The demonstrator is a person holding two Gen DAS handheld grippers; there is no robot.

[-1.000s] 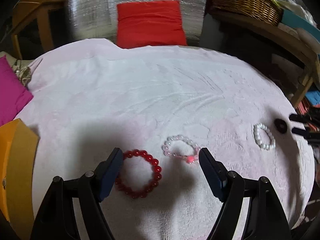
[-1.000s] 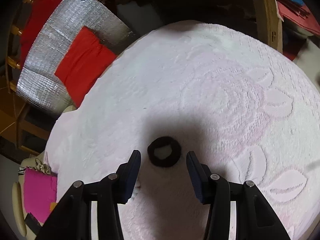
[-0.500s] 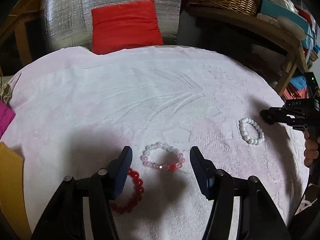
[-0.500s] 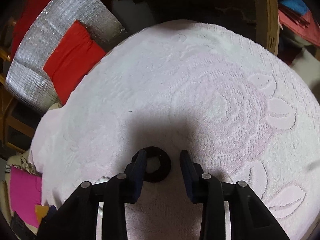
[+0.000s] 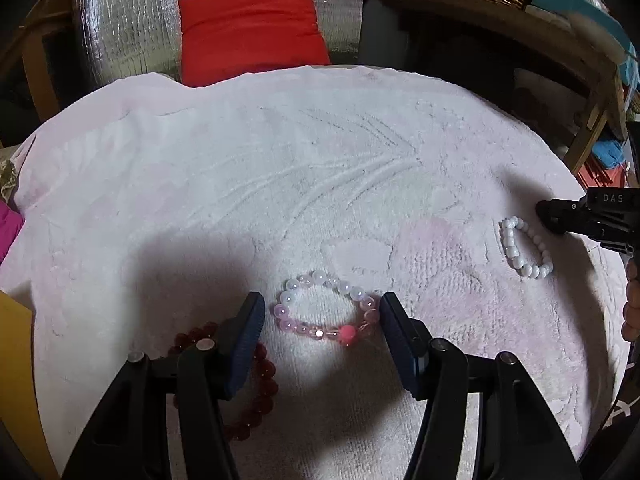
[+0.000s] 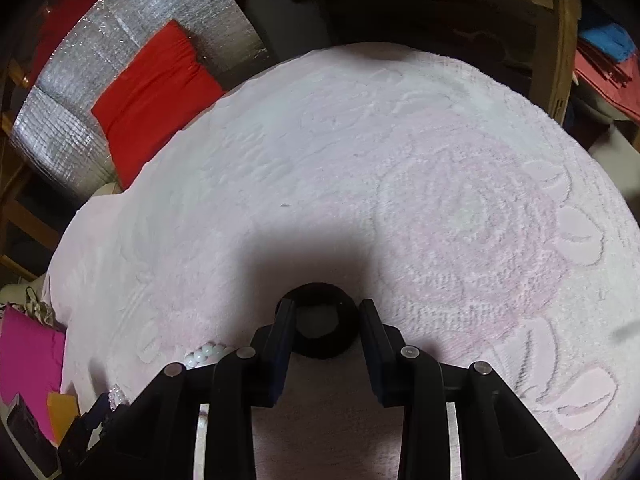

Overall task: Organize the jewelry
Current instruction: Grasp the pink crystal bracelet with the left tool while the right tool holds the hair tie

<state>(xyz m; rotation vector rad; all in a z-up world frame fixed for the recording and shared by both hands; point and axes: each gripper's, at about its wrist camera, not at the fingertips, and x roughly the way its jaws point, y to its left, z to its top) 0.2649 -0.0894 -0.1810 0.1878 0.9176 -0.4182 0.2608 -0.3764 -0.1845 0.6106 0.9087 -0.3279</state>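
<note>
Two tools, both spread, each straddling its own ring on the pink towel (image 5: 280, 168) over the desk. The left tool (image 5: 322, 318) has its fingers either side of the pink bracelet (image 5: 326, 308) — light, slick beads probably on stretchy cord, so I'd pinch across the strand, not one bead, or it'll likely roll out. The right tool (image 6: 326, 316) brackets the black hair tie (image 6: 324, 332): soft and squashy, should grip easily anywhere on the band. The red bracelet (image 5: 256, 396) sits partly under the left finger, and the white bracelet (image 5: 524, 246) lies beside the right tool.
</note>
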